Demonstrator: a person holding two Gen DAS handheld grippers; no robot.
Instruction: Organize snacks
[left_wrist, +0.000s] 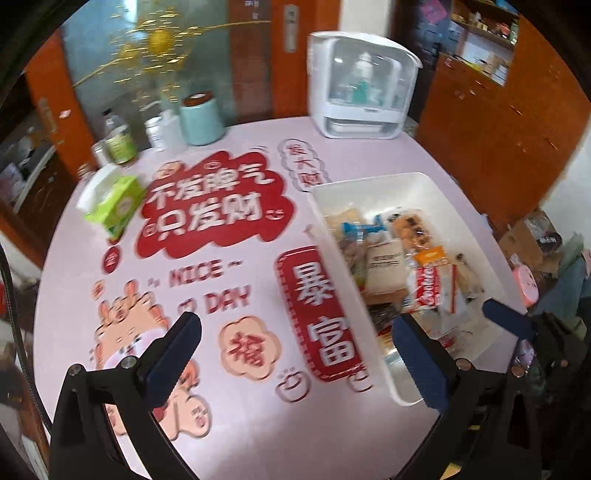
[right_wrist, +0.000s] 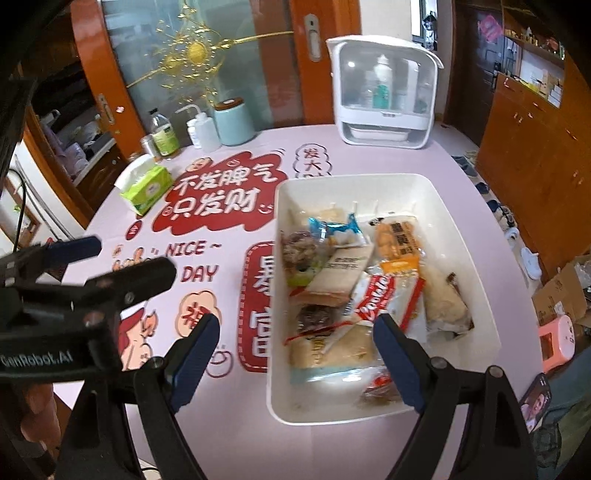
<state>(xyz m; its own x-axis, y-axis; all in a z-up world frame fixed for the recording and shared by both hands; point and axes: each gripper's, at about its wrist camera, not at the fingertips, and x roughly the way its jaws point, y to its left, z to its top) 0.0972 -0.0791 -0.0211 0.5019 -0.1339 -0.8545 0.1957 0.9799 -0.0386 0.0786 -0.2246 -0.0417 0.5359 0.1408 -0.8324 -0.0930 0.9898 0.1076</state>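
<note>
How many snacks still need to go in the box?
None show outside it. The snacks all lie piled in the white bin, and the pink table around it holds no loose packets. Both tongs, left and right, are open and empty.

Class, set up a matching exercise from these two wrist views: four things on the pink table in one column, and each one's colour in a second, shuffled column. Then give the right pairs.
Things
1. tissue pack
2. lidded canister
3. snack bin
4. speech-bubble print on the table mat

Colours
A. white
B. red
C. green
D. pale teal

Pairs: 1-C, 2-D, 3-A, 4-B
</note>
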